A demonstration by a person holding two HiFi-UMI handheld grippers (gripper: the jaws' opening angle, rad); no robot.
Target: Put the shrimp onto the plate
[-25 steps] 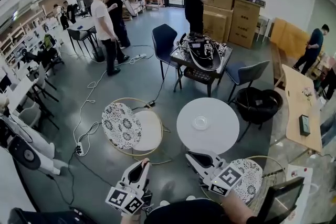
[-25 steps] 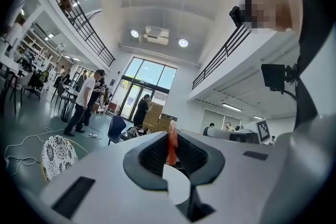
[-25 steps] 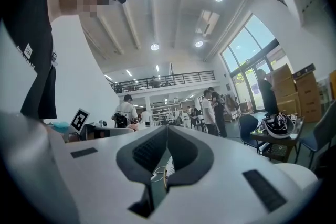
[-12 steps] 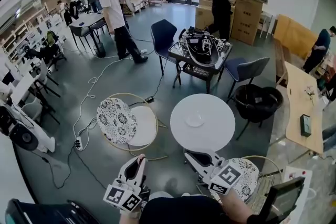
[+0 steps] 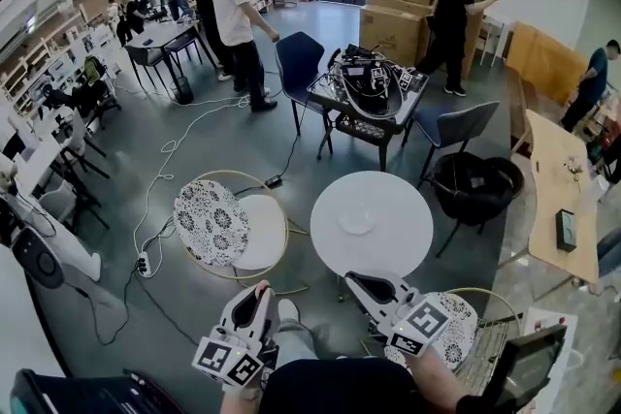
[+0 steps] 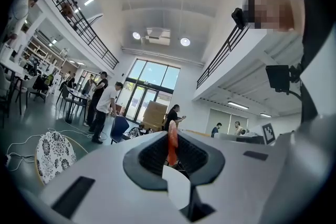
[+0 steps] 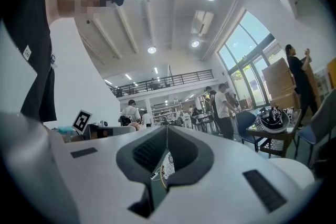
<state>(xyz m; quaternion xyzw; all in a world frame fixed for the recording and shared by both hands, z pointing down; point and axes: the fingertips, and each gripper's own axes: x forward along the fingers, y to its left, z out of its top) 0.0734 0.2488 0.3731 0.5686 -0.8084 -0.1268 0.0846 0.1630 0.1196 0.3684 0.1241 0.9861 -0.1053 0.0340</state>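
One shrimp (image 6: 172, 145): it is hanging, orange, between the jaws of the left gripper (image 6: 172, 136), which is squeezing it tight.
One plate (image 5: 357, 222): it is sitting see-through and bare on the white round table (image 5: 412, 247), well ahead of both grippers.
Two grippers: the left gripper is holding the shrimp. The right gripper (image 7: 167, 131) is pressing its jaws together with nothing in them.
Done so far: the shrimp is already up in a gripper, so the picking-up part is looking finished.
Left to do: the shrimp is not on the plate yet. It is waiting to be carried over, lowered and let go.
Two chairs: one dotted chair (image 5: 209, 223) is standing left of the table, and another dotted chair (image 5: 464, 320) is showing under the right gripper.
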